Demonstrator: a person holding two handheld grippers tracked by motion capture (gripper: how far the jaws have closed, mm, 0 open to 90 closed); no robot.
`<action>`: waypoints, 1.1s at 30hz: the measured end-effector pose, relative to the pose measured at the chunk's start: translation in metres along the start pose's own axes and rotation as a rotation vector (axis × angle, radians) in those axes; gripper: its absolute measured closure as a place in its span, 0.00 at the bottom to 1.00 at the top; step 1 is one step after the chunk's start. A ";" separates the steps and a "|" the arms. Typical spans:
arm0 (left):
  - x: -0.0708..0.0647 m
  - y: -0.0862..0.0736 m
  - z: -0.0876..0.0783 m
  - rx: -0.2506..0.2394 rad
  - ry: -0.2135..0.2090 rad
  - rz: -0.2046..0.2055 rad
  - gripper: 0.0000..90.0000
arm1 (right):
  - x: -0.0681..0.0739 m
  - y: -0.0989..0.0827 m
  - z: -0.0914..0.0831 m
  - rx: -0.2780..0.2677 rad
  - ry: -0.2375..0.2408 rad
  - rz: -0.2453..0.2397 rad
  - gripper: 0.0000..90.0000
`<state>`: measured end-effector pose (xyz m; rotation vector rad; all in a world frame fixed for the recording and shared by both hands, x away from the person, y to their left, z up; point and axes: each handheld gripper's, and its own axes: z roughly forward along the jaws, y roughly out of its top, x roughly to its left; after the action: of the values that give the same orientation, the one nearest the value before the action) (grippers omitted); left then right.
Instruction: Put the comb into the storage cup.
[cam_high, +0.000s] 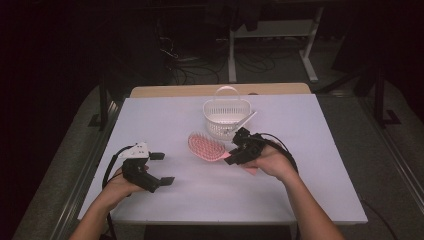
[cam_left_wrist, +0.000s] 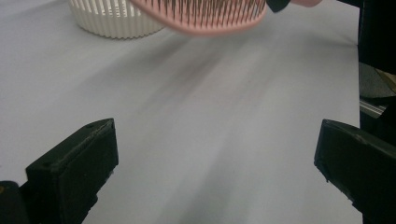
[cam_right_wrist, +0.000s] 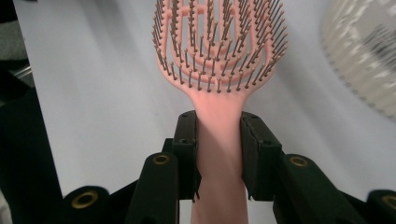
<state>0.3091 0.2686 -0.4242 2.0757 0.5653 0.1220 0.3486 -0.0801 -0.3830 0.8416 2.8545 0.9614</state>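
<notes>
Basket (cam_right_wrist: 364, 60) blurred, cut off.

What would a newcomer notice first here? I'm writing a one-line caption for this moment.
The pink hairbrush stands out: the right gripper clamps its handle, bristles up, near the table's middle. Just behind it stands a white slotted basket with a handle. The left gripper waits open over bare white table at the left.

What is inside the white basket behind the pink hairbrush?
The white basket holds a pale, slim stick-like item leaning out over its right rim; what it is cannot be told. The slatted wall hides the lower inside, and the floor seen looks bare.
</notes>
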 end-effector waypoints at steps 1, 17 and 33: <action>0.000 0.000 0.000 0.000 0.000 -0.001 0.00 | -0.001 0.000 -0.003 -0.013 0.003 0.006 0.76; 0.000 0.000 0.001 0.000 0.001 -0.005 0.00 | -0.018 -0.002 -0.035 -0.228 -0.022 0.021 0.76; 0.001 0.000 0.002 0.000 0.001 -0.006 0.00 | -0.044 0.027 -0.051 -0.371 -0.089 0.012 0.76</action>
<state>0.3102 0.2675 -0.4257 2.0735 0.5719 0.1195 0.3897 -0.1127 -0.3330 0.8357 2.4828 1.3588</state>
